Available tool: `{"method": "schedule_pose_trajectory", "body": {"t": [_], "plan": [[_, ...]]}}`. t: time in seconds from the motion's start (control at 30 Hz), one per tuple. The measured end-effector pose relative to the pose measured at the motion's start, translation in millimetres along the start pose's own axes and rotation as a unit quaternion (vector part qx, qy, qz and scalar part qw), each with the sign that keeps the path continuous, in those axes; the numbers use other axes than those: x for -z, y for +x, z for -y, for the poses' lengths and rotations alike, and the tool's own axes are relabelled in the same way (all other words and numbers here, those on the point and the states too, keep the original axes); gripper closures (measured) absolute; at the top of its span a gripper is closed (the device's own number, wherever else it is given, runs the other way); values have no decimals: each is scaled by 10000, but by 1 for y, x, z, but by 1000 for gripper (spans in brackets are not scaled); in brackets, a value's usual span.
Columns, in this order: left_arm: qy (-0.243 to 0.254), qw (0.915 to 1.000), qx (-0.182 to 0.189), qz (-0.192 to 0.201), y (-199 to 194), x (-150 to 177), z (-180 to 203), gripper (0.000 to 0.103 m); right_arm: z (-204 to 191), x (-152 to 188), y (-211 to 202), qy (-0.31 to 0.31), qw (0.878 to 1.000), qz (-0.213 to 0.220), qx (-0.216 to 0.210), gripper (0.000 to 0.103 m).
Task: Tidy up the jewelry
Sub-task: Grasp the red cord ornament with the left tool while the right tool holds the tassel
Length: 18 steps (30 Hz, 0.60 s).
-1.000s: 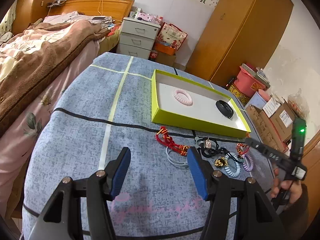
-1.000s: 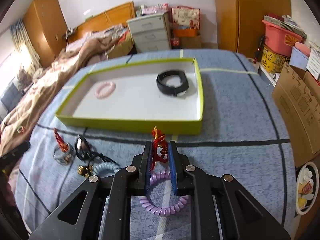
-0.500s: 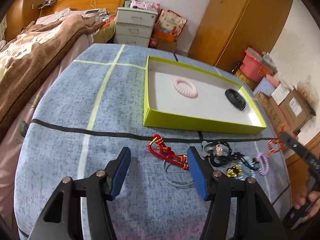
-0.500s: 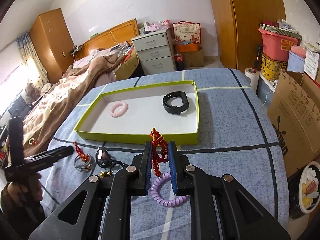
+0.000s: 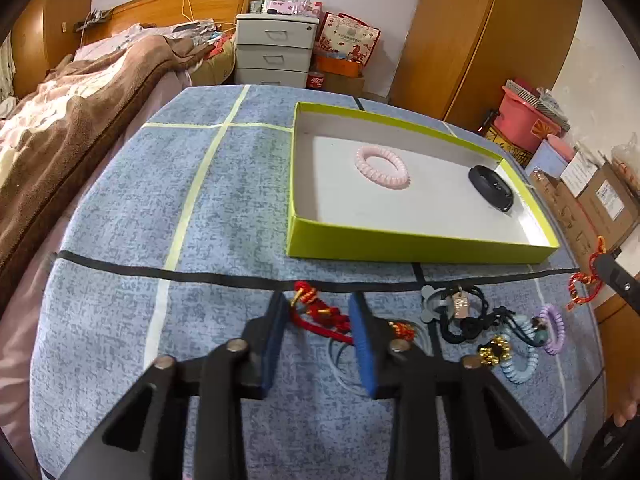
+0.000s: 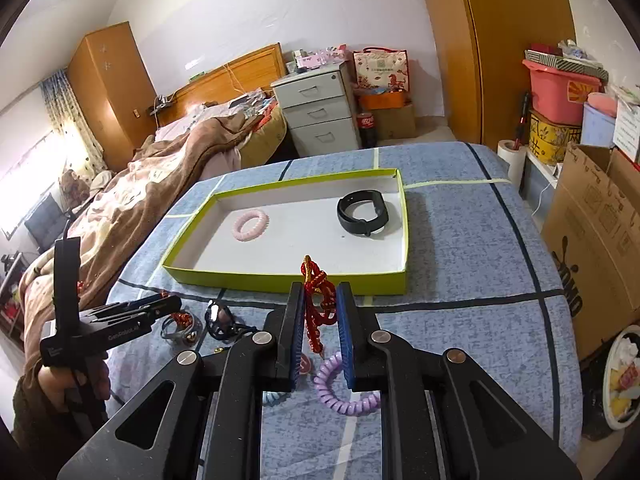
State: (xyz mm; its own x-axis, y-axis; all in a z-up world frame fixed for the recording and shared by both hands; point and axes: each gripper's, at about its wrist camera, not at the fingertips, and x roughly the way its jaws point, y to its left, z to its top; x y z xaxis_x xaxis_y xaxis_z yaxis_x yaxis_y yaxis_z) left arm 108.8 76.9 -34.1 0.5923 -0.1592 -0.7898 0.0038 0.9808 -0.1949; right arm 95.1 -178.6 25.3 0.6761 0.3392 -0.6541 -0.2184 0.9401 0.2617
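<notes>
The right gripper (image 6: 318, 314) is clamped on a red cord bracelet (image 6: 317, 300), raised just short of the tray (image 6: 280, 280), I'd say to clear its low green wall. The left gripper (image 5: 318, 322), jaws apart, straddles a second red bracelet (image 5: 320, 316) lying on the blue cloth (image 5: 160, 200), ready to close. Inside the tray, a pink coil (image 6: 251, 225) and black band (image 6: 362, 212) leave the near floor bare. Other pieces crowd beside the left gripper.

Black angular gripper (image 6: 318, 308) frames, blue-padded jaws, silver pivot screws, white lettering, dark sleeve.
</notes>
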Motion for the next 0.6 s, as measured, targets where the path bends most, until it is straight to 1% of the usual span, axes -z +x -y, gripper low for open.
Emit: {"method": "schedule_pose_trajectory", "body": {"t": [0.17,0.33,0.47,0.53,0.6], "plan": [[-7,9999,86,53,-2,0,0,86,1,1,0,13,10000,-11,-19,87],[-19,9995,166,261,-11,0,1,89,6,2,-2,48,10000,-6,8,87],[-24,9988,372,318,-17,-2,4,89,9,3,-6,68,10000,22,29,87],[-12,9986,379,363,-21,-2,6,89,10,3,-7,79,10000,29,36,87],[-28,9981,465,411,-24,-4,7,89,10,2,-8,95,9999,41,43,87]]}}
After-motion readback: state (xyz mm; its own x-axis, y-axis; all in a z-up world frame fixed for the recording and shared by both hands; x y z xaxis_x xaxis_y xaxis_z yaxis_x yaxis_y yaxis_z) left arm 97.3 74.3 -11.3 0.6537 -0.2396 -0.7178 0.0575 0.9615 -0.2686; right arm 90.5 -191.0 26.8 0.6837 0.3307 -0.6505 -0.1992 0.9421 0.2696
